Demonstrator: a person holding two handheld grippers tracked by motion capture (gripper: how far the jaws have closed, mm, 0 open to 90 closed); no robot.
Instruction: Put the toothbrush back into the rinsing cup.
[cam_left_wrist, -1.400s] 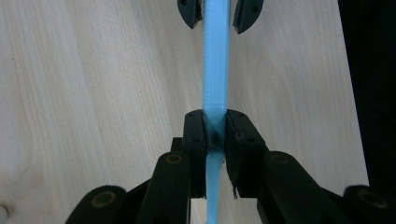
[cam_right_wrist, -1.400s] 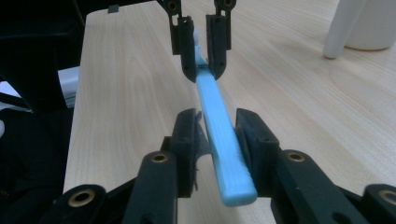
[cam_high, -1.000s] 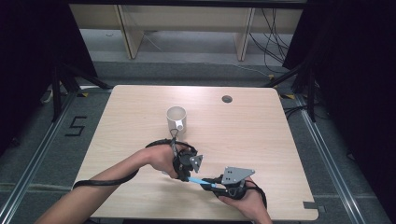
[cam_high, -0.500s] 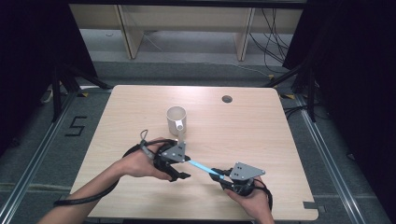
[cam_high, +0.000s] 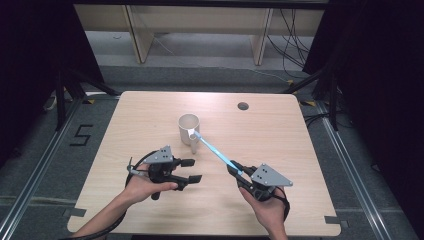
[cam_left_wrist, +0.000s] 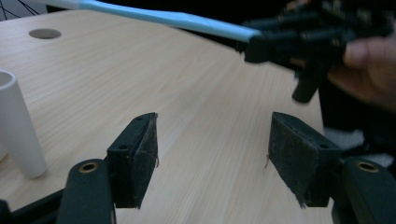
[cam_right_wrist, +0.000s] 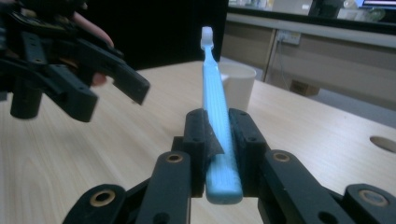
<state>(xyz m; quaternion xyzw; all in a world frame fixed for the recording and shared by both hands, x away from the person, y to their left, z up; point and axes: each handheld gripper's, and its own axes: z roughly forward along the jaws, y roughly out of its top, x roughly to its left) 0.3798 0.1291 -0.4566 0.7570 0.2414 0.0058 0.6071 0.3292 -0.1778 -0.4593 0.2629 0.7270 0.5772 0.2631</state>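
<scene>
Toothbrush angled toward the mug

My right gripper (cam_high: 235, 170) pinches the blue toothbrush (cam_high: 216, 150) by its handle, its head at the white mug (cam_high: 188, 128) rim. My left gripper (cam_high: 191, 170) hovers nearby, jaws spread, over the wooden table (cam_high: 280, 135).

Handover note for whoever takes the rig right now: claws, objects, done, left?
Right claw: shut on the light blue plastic toothbrush, gripping its handle end; the white head points up toward the white cylindrical mug, near its rim.
Left claw: open, nothing between the jaws, hovering low over the pale wooden table, to the mug's left and on the person's side of it.
Done: toothbrush is off the table, in the right claw alone.
Left, probably: lower the toothbrush into the mug and release. From the high view I cannot tell if the head is over the opening yet.
</scene>
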